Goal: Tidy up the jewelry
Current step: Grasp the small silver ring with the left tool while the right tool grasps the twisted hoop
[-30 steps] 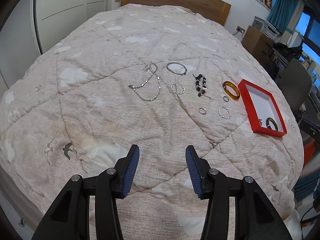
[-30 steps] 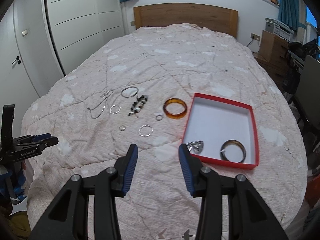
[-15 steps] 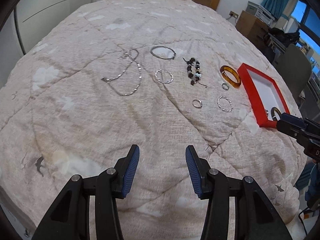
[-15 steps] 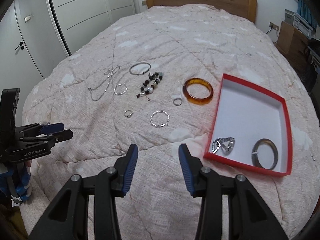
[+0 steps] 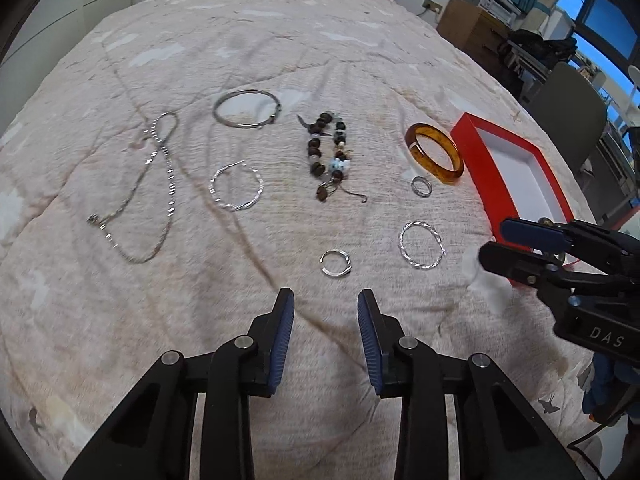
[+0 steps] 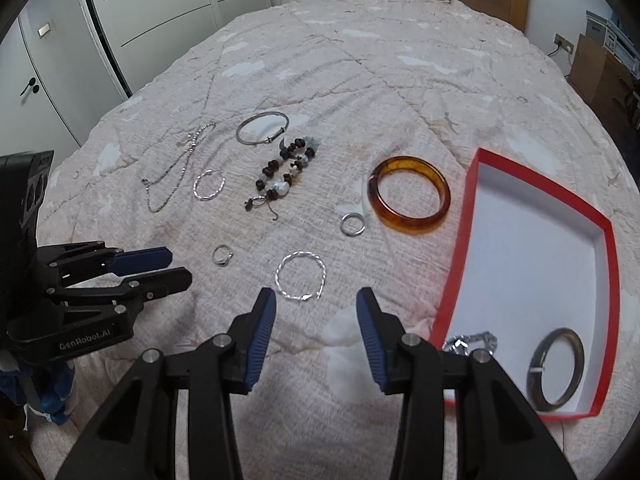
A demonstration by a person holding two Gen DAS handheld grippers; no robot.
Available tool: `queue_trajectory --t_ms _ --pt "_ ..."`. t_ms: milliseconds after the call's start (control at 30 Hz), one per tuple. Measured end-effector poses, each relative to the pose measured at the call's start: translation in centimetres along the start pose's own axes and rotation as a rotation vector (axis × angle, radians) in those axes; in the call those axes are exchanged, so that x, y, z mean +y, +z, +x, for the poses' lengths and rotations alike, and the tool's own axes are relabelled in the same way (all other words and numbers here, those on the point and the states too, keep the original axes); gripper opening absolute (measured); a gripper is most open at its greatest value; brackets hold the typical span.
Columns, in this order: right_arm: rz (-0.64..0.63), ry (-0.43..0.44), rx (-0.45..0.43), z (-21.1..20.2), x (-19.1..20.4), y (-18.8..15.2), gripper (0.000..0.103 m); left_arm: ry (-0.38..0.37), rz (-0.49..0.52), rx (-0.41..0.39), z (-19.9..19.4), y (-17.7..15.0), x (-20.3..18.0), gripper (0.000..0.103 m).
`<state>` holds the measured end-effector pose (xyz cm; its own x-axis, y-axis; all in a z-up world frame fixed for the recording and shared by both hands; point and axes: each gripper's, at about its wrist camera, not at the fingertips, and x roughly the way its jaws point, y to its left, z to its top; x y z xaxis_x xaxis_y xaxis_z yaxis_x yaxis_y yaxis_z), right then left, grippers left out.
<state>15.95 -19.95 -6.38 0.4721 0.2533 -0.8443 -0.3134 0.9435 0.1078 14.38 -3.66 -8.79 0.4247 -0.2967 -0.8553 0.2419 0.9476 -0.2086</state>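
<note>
Jewelry lies spread on the bed quilt (image 5: 200,300). A small silver ring (image 5: 322,266) sits just ahead of my left gripper (image 5: 325,300), whose jaws are closing with nothing between them. My right gripper (image 6: 316,300) is open and empty, with a twisted silver hoop (image 6: 322,276) right in front of its tips. Farther off lie an amber bangle (image 6: 412,226), a beaded bracelet (image 6: 286,168), a silver bangle (image 5: 246,126), a chain necklace (image 5: 170,184) and another ring (image 6: 353,234). The red box (image 6: 472,216) on the right holds a dark bangle (image 6: 538,392) and a silver piece (image 6: 476,338).
The left gripper (image 6: 168,266) shows at the left of the right wrist view, and the right gripper (image 5: 496,244) reaches in beside the red box (image 5: 480,172). A second twisted hoop (image 5: 218,196) lies by the necklace. Wardrobe doors, a headboard and a desk chair surround the bed.
Both grippers have dropped lower and moved forward toward the jewelry, which now looks larger. The left jaws stand narrower than before. Each gripper has come further into the other's view.
</note>
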Motion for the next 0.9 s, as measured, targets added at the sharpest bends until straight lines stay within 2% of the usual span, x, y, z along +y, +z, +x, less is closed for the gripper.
queue_trajectory --t_ms 133,267,467,600,667,700,733,900 --pt "0.004 0.01 0.024 1.6 -0.4 0.5 0.04 -0.006 0.014 0.017 1.5 0.8 -0.4 0.03" --pt "0.016 0.016 0.056 3.4 -1.2 0.9 0.03 -0.002 0.024 0.041 3.0 1.3 -0.4 0.025" --pt "0.019 0.041 0.088 5.4 -1.6 1.2 0.025 -0.019 0.014 0.055 4.1 1.8 0.0 0.019" --pt "0.013 0.043 0.104 6.5 -1.4 1.3 0.02 -0.015 0.019 0.059 4.4 1.7 -0.2 0.019" --pt "0.014 0.045 0.112 6.8 -1.3 1.3 0.016 -0.011 0.019 0.056 4.4 1.4 -0.4 0.019" --pt "0.013 0.048 0.116 6.9 -1.2 1.2 0.009 -0.01 0.018 0.055 4.3 1.4 -0.4 0.019" --pt "0.011 0.048 0.117 7.0 -1.1 1.2 0.006 -0.01 0.017 0.053 4.4 1.4 -0.5 0.019" --pt "0.015 0.05 0.084 5.9 -0.7 0.9 0.004 -0.009 0.014 0.044 3.7 1.0 -0.5 0.019"
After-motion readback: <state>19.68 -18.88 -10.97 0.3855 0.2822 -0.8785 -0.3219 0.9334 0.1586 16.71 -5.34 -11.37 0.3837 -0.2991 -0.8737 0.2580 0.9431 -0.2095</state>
